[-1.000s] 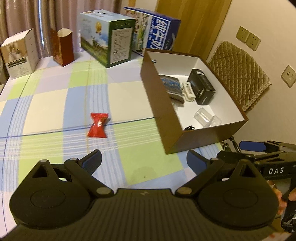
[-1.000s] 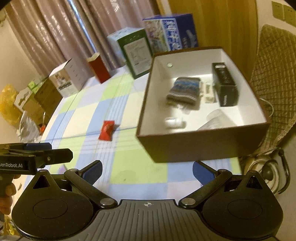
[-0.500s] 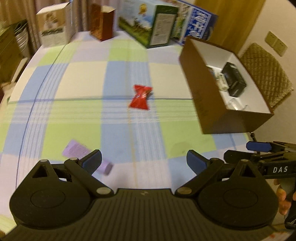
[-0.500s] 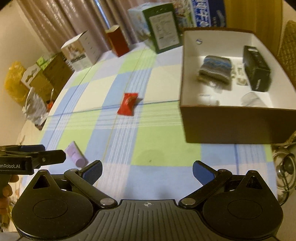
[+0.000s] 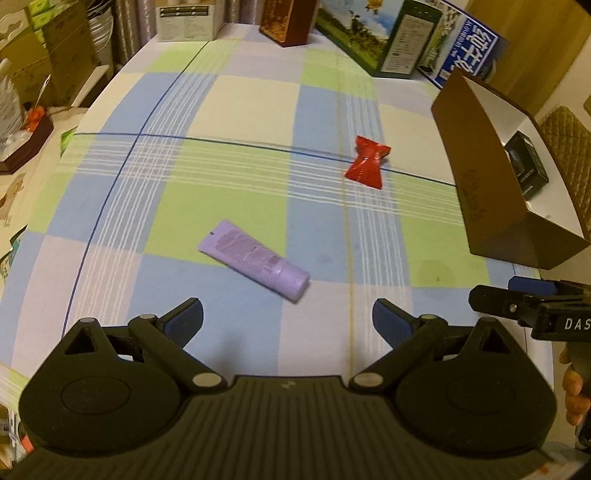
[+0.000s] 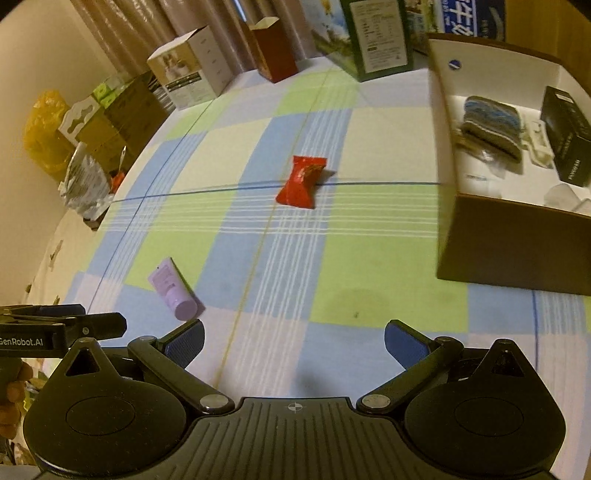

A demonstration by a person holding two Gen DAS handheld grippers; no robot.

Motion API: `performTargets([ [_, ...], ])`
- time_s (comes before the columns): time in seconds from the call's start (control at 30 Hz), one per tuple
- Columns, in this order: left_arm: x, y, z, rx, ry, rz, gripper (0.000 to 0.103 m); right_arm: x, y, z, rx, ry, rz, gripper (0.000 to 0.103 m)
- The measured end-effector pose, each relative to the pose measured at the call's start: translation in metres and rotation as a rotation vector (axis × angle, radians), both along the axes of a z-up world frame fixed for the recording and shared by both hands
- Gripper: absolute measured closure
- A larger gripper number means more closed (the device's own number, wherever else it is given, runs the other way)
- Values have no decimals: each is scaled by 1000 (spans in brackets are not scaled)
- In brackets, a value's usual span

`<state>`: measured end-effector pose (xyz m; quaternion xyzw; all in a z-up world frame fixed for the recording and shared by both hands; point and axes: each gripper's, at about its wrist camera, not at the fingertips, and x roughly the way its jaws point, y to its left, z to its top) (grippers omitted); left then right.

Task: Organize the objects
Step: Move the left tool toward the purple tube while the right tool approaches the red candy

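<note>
A purple tube (image 5: pixel 254 260) lies flat on the checked tablecloth, just ahead of my left gripper (image 5: pixel 288 321), which is open and empty. The same purple tube (image 6: pixel 176 290) shows at the lower left of the right wrist view. A red snack packet (image 5: pixel 367 163) lies further out, mid-table; the red packet (image 6: pixel 302 182) sits ahead of my right gripper (image 6: pixel 294 342), also open and empty. A brown open box (image 6: pixel 517 236) with white inside stands at the right, holding a striped cloth (image 6: pixel 491 123), a black box (image 6: pixel 565 136) and small clear items.
Cartons line the table's far edge: a green-and-white box (image 5: pixel 384 40), a blue printed box (image 5: pixel 469 51), a dark red box (image 5: pixel 286 20) and a white box (image 5: pixel 186 20). Clutter and cardboard boxes (image 6: pixel 110 122) stand off the left edge. A quilted chair back (image 5: pixel 569 147) is beyond the brown box.
Both views have swung left and back from the brown box. The purple tube has come into view, now just ahead of my left gripper. Both grippers stay open.
</note>
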<state>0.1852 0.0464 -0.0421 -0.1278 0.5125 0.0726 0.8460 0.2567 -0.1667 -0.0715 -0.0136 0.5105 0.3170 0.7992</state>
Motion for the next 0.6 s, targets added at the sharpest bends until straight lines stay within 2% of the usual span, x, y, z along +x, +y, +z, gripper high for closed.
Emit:
performTargets([
  [0.4,11,8,-20,-4,33,32,7,12,8,-16,-29,22,-24,2],
  [0.6,28,13,-40,-32,38,44,11,19,3,-19,-35,34,-51,2],
])
